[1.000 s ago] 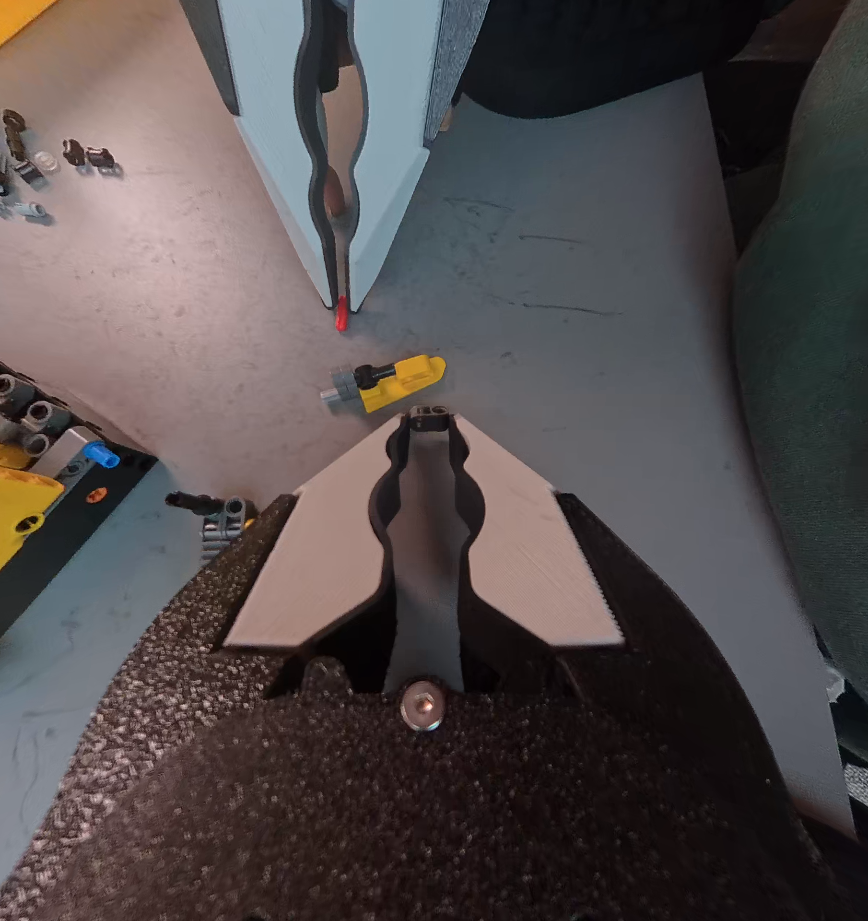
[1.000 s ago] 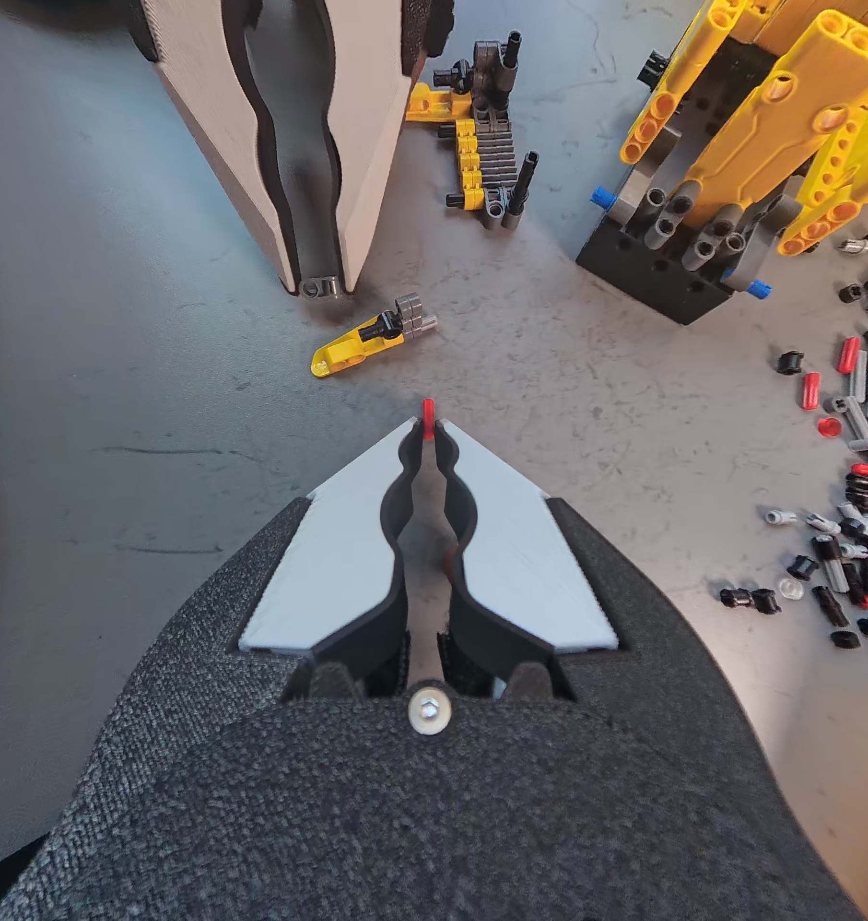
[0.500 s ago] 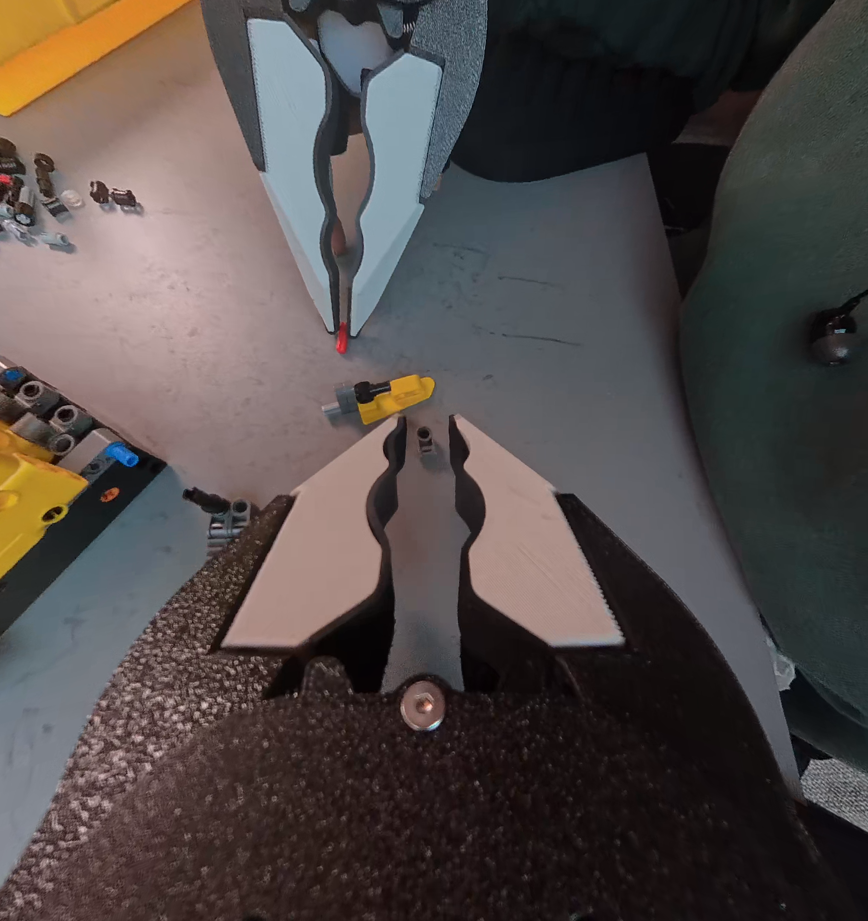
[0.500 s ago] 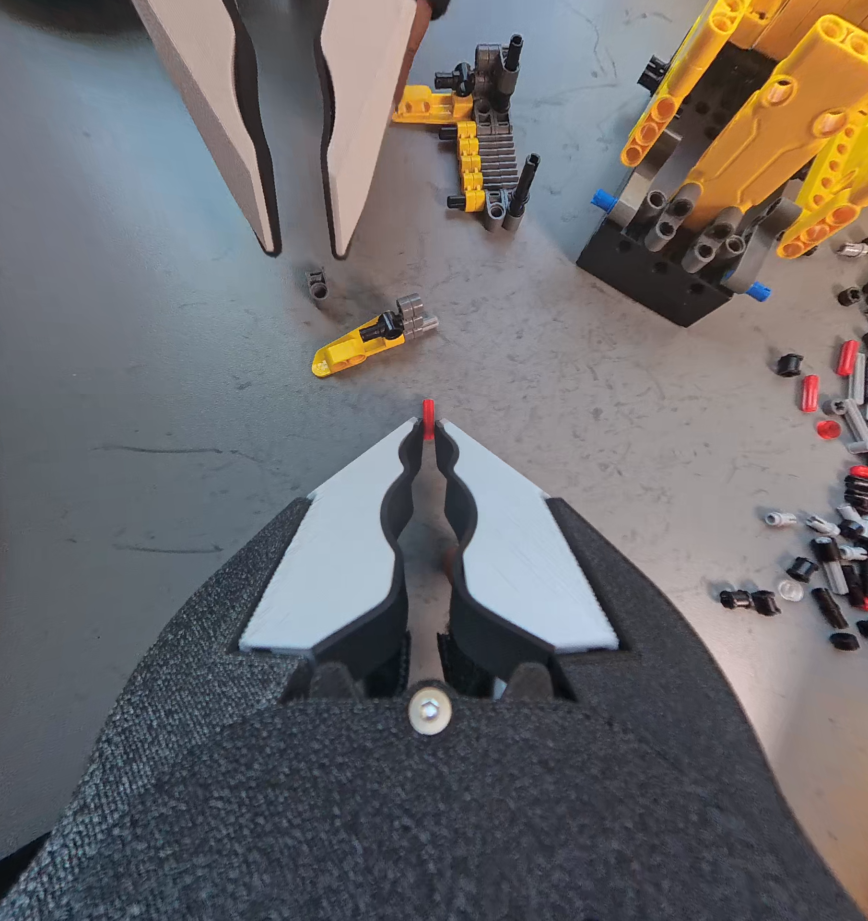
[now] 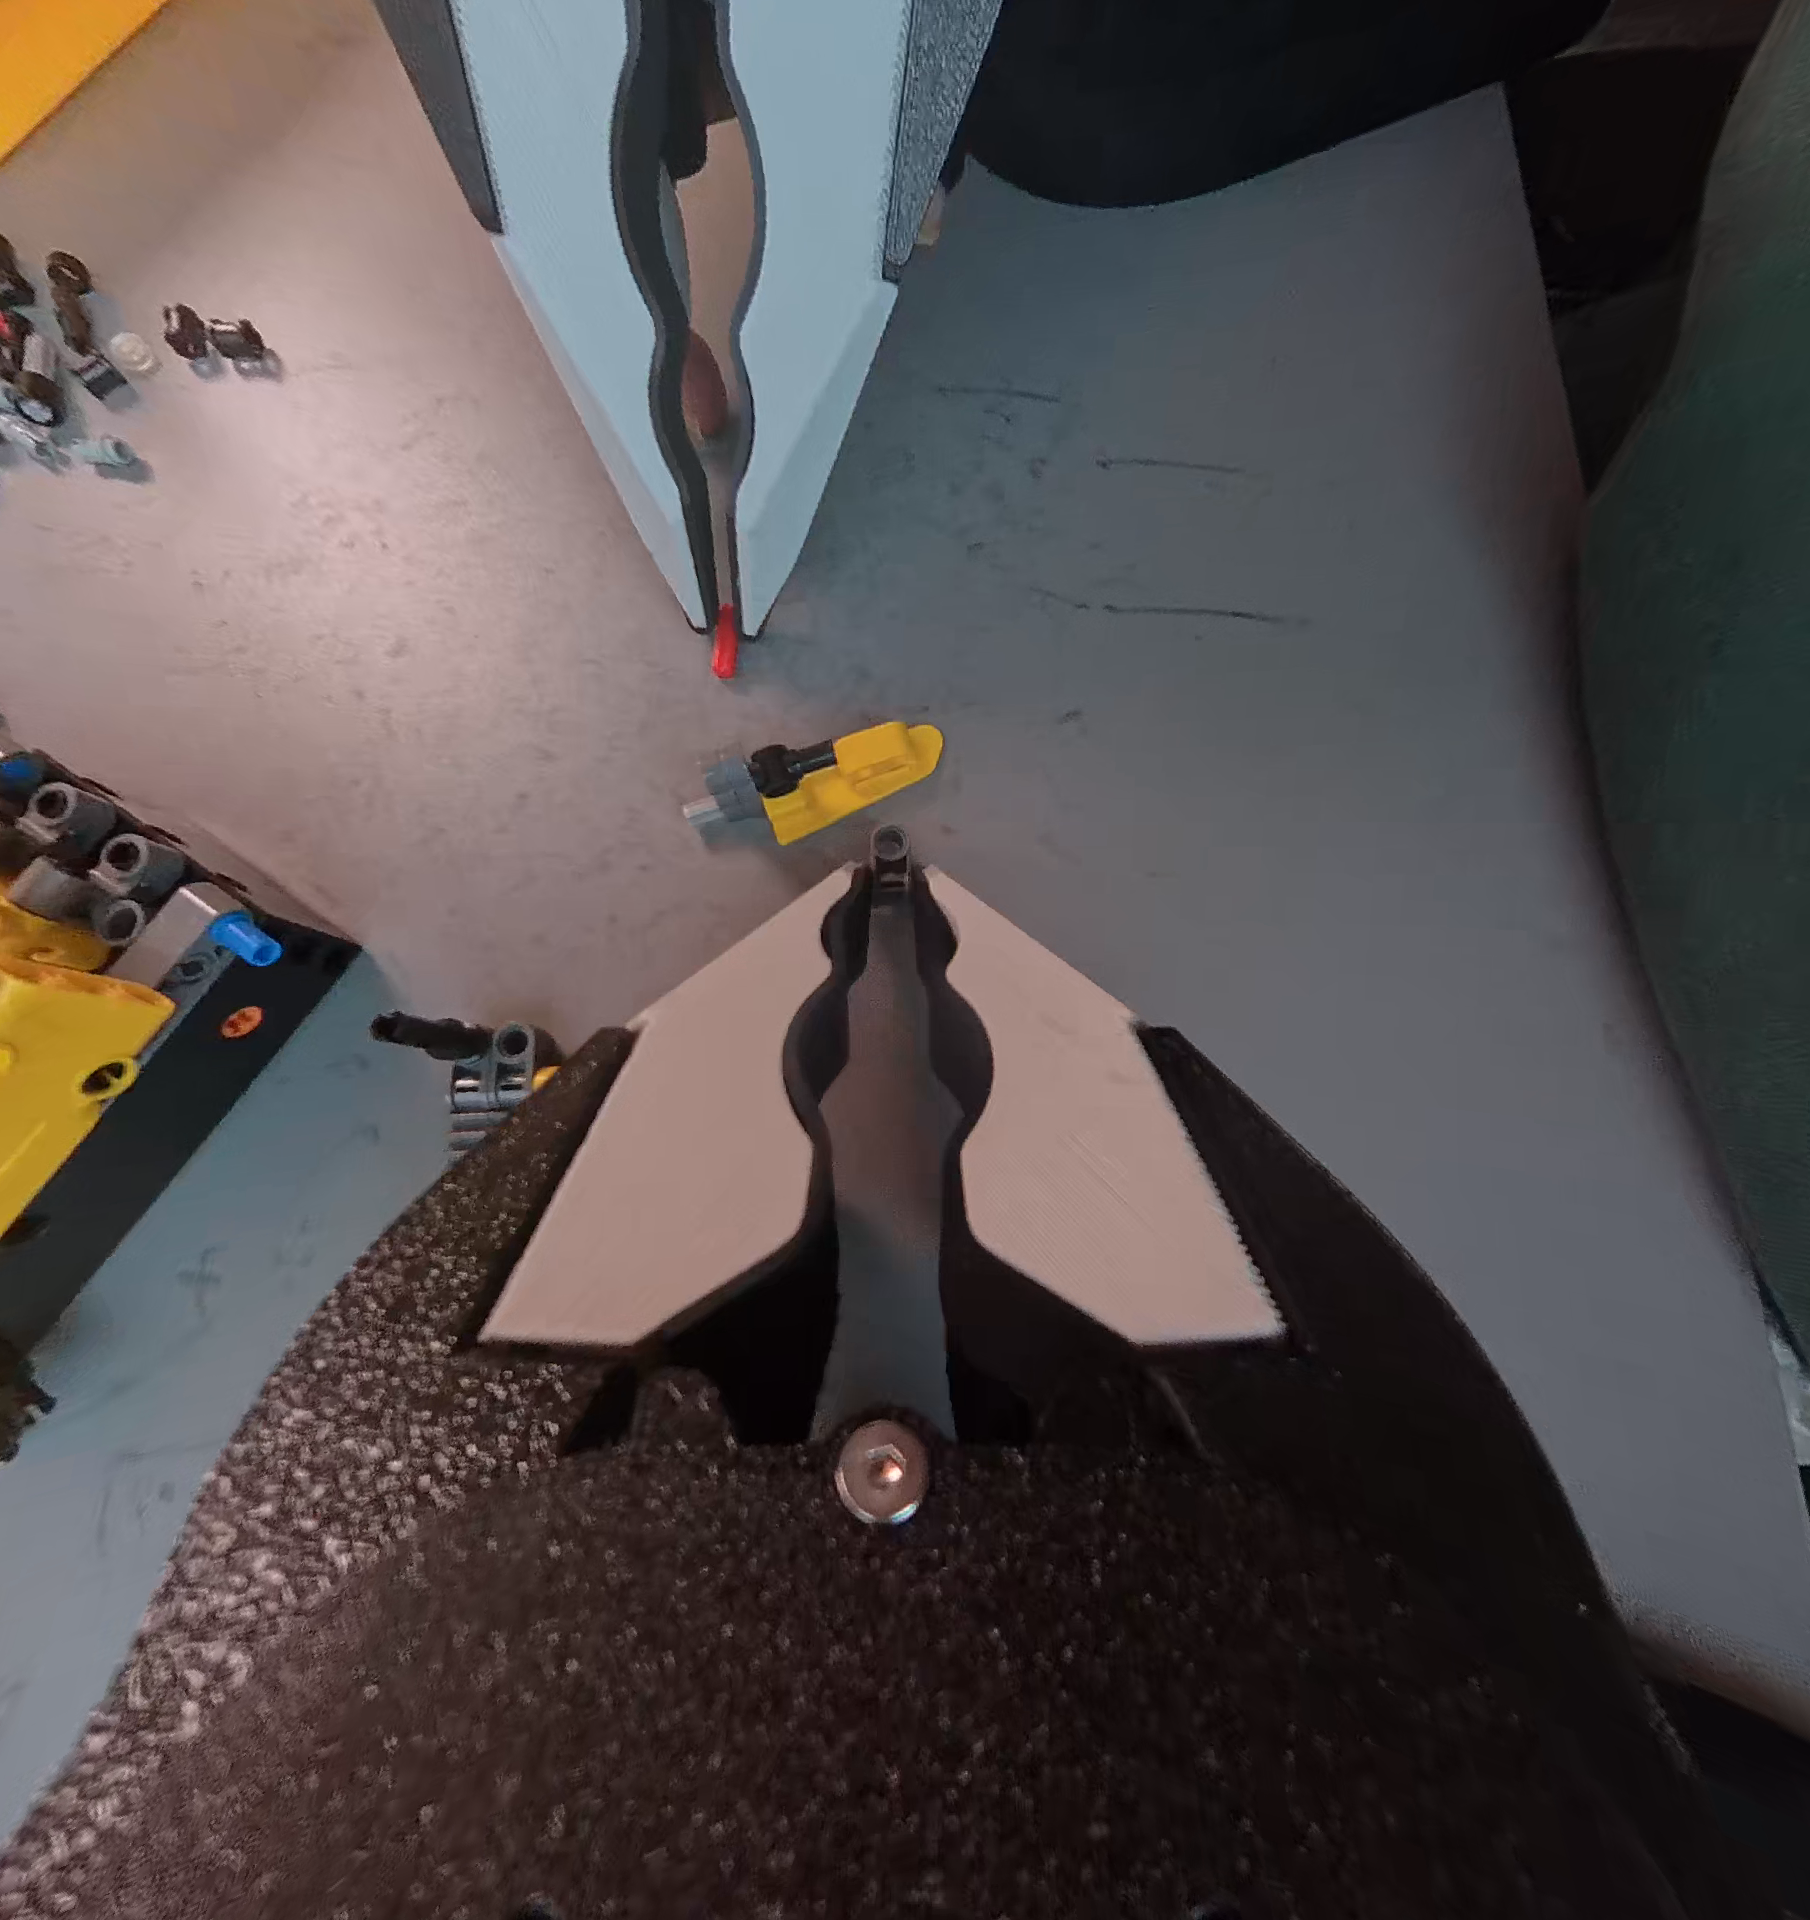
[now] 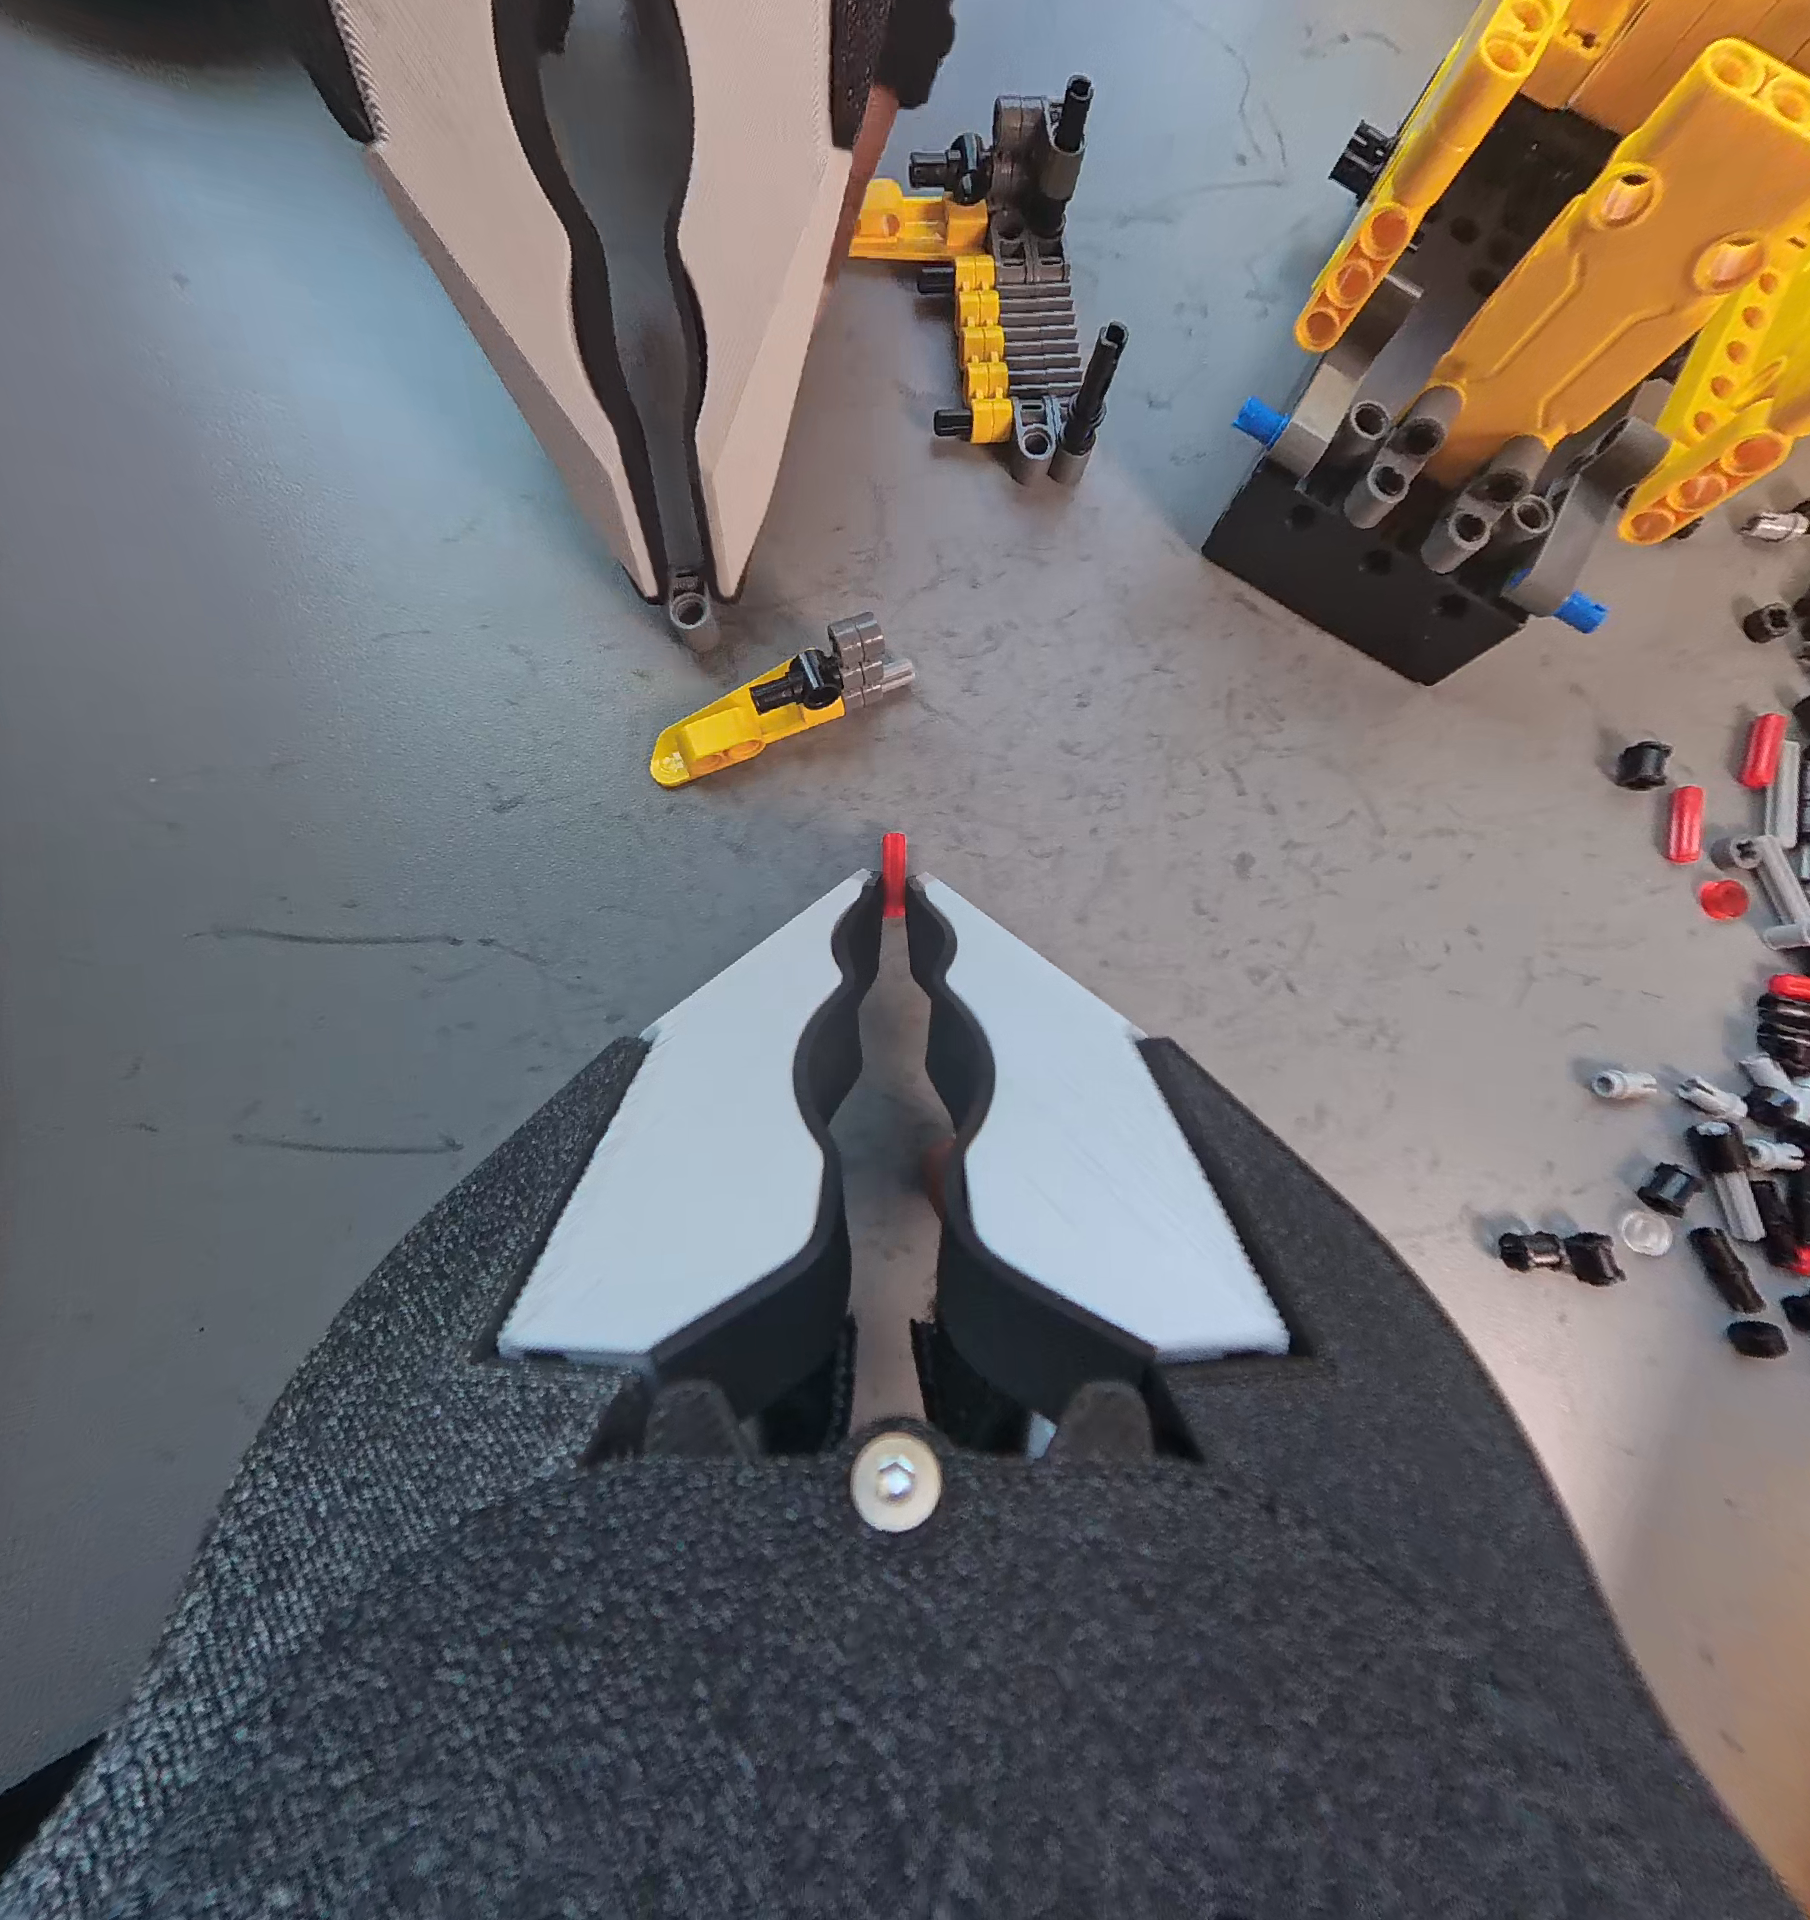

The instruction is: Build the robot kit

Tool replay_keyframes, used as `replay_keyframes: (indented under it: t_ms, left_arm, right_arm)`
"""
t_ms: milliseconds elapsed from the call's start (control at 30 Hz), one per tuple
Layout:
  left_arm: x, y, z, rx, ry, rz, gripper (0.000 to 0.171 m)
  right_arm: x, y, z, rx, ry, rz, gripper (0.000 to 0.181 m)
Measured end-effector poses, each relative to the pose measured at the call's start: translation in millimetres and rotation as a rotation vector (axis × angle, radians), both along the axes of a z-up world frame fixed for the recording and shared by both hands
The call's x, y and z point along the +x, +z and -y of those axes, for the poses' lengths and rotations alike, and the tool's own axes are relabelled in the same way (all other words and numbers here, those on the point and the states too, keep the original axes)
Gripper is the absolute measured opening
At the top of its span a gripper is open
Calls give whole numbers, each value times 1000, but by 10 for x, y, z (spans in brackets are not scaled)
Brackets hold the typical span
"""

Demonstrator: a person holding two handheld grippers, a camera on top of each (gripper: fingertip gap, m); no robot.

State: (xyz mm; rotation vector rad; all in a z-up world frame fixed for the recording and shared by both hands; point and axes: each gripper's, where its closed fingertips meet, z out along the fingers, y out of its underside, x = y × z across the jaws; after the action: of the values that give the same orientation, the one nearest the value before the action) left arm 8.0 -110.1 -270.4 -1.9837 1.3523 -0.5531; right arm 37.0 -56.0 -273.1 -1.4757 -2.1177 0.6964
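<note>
Gripping a small grey connector (image 5: 890, 854), the left gripper (image 5: 890, 883) faces the right gripper (image 6: 893, 883), clamped on a red pin (image 6: 893, 871); a yellow piece (image 6: 750, 717) lies between them on the bench (image 6: 257, 831).

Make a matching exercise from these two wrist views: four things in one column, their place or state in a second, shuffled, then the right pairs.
1. red pin
2. grey connector
3. small yellow assembly
4. yellow and black model

A. lying on the table between the two grippers
B. gripped in the left gripper
C. standing at the table's far right in the right wrist view
D. gripped in the right gripper

Pairs: 1-D, 2-B, 3-A, 4-C
</note>
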Motion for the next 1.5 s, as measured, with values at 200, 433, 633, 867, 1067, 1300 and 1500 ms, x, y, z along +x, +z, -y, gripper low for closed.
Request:
replay_keyframes:
  t_ms: [200, 433, 633, 867, 1067, 1300, 1500]
  left_arm:
    - [130, 78, 155, 70, -123, 30, 16]
    - [137, 111, 188, -14, -110, 84, 11]
    - [249, 137, 224, 6, -145, 109, 9]
    - [281, 83, 220, 7, -140, 73, 9]
    - [312, 34, 328, -38, -185, 55, 6]
    - [315, 152, 293, -36, -166, 130, 9]
    - [270, 144, 107, 25, -80, 107, 11]
  right_arm:
    - [0, 0, -1, -3, 1, -2, 3]
    - [2, 0, 1, -1, 2, -4, 3]
    - [6, 0, 1, -1, 4, -6, 3]
    - [8, 0, 2, -3, 5, -7, 3]
    - [9, -1, 3, -1, 6, -6, 3]
    - [11, 0, 5, 4, 10, -5, 3]
    - [46, 27, 115, -35, 70, -11, 3]
